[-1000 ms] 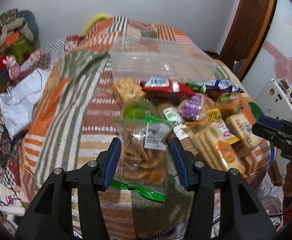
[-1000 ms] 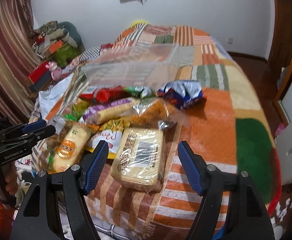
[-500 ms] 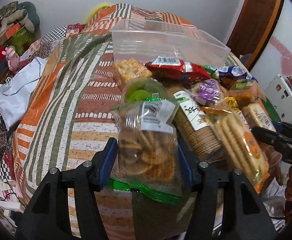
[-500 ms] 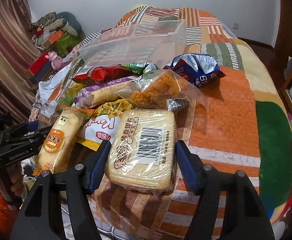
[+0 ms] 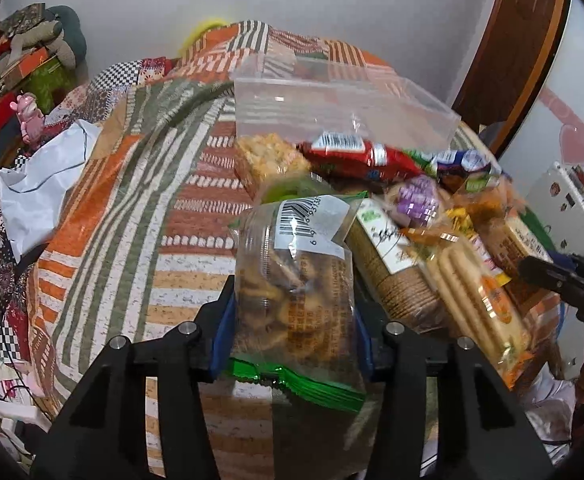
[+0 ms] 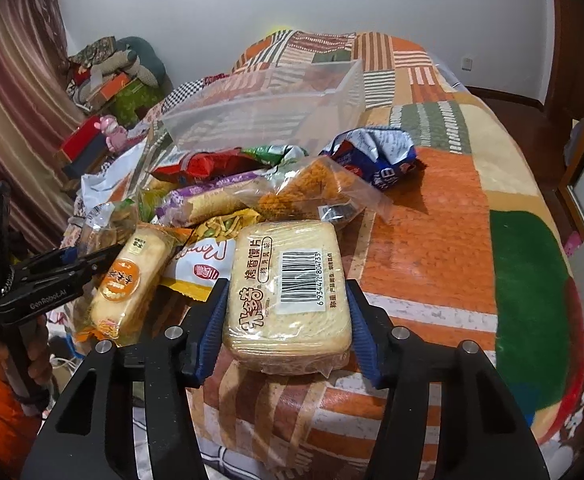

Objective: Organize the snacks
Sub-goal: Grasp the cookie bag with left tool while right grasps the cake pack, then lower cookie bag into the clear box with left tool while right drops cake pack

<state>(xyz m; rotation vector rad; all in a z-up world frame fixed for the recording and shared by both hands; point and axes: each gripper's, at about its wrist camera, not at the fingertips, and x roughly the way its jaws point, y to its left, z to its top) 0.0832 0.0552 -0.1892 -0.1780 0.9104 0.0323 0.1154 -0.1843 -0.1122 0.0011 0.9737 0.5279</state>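
fingers (image 5: 223, 330) of the left gripper (image 5: 292, 334) pressed against both sides of a clear cookie bag (image 5: 294, 280), green-sealed end nearest the camera, barcode label at the far end; bag seemingly raised a little off the bed (image 5: 132, 216), though hard to tell from this angle. fingers (image 6: 212, 330) of the right gripper (image 6: 286, 330) narrowed onto the sides of a pale bread-slice pack (image 6: 288, 292), barcode up, near end between the blue pads, far end reaching toward the snack pile. beside it: an orange-labelled cracker pack (image 6: 130, 280), a yellow-and-white bag (image 6: 208, 256), a purple pack (image 6: 212, 198), a red pack (image 6: 196, 168), a blue bag (image 6: 376, 152). beyond the pile, a clear plastic bin (image 6: 268, 112) on the bed.
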